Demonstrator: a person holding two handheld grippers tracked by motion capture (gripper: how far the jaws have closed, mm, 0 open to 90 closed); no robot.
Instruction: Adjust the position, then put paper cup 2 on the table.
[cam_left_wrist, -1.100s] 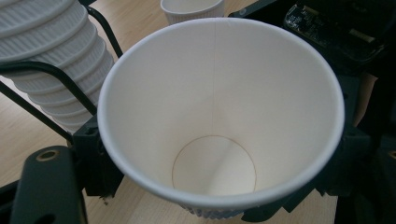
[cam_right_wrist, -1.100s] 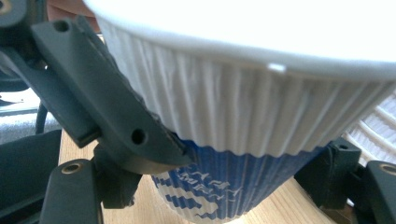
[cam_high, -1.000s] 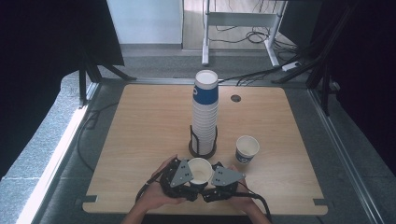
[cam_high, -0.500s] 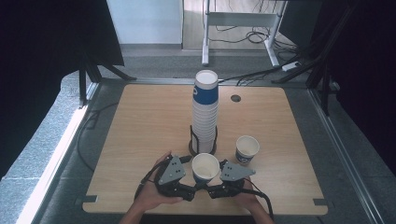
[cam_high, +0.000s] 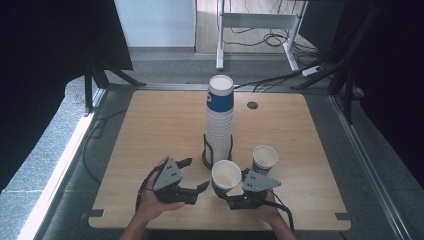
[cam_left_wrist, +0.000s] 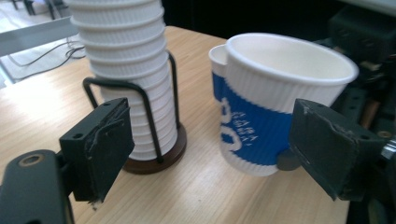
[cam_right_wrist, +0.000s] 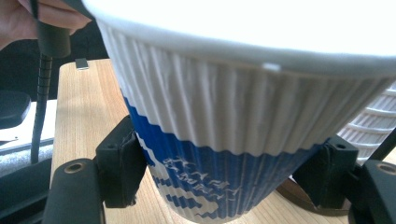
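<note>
Right gripper (cam_high: 223, 192): jaws clamped on a ribbed paper cup (cam_high: 225, 176), lower centre of the high view, lifted off the table (cam_high: 150, 125).
Left gripper (cam_high: 192, 175): jaws wide, holding nothing (just left of the cup).
Cup stack (cam_high: 219, 120): centre frame, in a wire holder (cam_high: 206, 150).
Second cup (cam_high: 264, 159): standing right of the stack.
</note>
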